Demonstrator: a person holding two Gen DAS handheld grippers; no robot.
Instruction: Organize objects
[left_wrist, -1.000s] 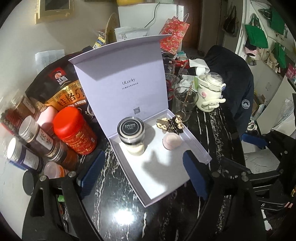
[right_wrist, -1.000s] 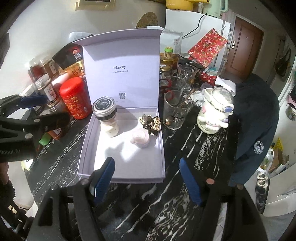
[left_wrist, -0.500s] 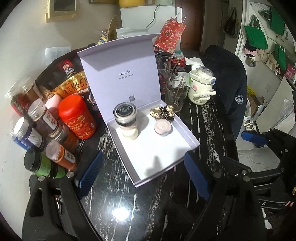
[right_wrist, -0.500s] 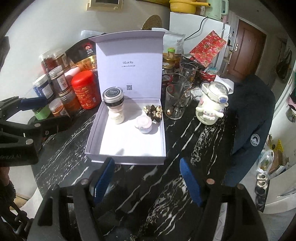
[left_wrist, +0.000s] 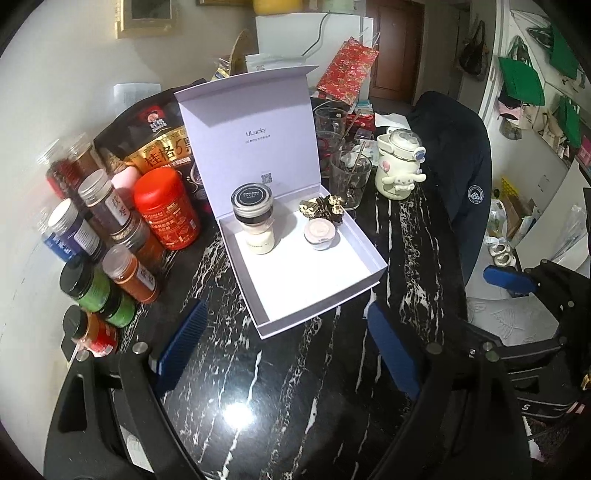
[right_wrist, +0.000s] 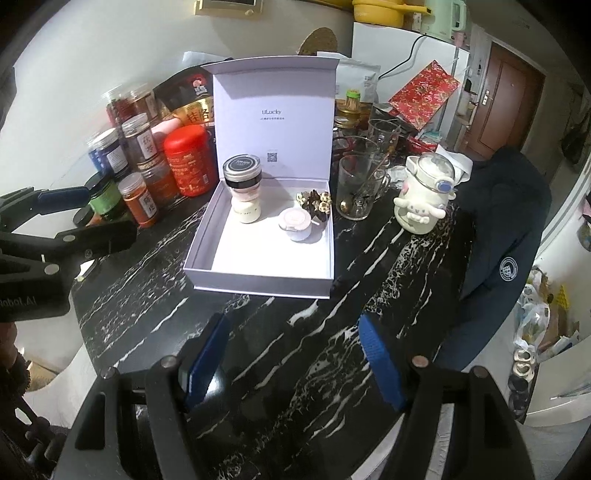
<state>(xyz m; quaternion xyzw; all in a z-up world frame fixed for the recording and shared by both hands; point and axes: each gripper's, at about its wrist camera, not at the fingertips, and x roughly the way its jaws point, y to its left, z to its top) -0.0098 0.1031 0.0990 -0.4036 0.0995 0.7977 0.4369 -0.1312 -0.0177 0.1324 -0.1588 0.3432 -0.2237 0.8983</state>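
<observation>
Lavender gift box (right_wrist: 258, 273) open on black, white-veined bench (right_wrist: 147, 295), lid (right_wrist: 275, 110) upright at 12 o'clock. Inside, toward the back wall: black-lidded jar (right_wrist: 243, 194) at 10 o'clock, small pink-lidded pot (right_wrist: 297, 223) toward 2 o'clock, dark knotted ornament (right_wrist: 314, 201) just behind the pot in the far right corner. Front half of the box floor bare. Red canister (right_wrist: 188, 164) just beside the box at 9 o'clock, amid a cluster of spice jars (right_wrist: 142, 199) running off to the left. Glass mug (right_wrist: 356, 192) with a spoon just beside the box at 3 o'clock; cartoon-dog ceramic jar (right_wrist: 424, 199) farther right, apart from the mug. Left hand-held gripper (left_wrist: 280, 350) spread wide, blue pads either side of the box's near corner, pinching nothing, short of the box. Right hand-held gripper (right_wrist: 291, 365) likewise spread, empty, low over the bench at 6 o'clock of the box, well clear of its front wall. Dark jacket (right_wrist: 506, 221) draped at the bench's right edge.
</observation>
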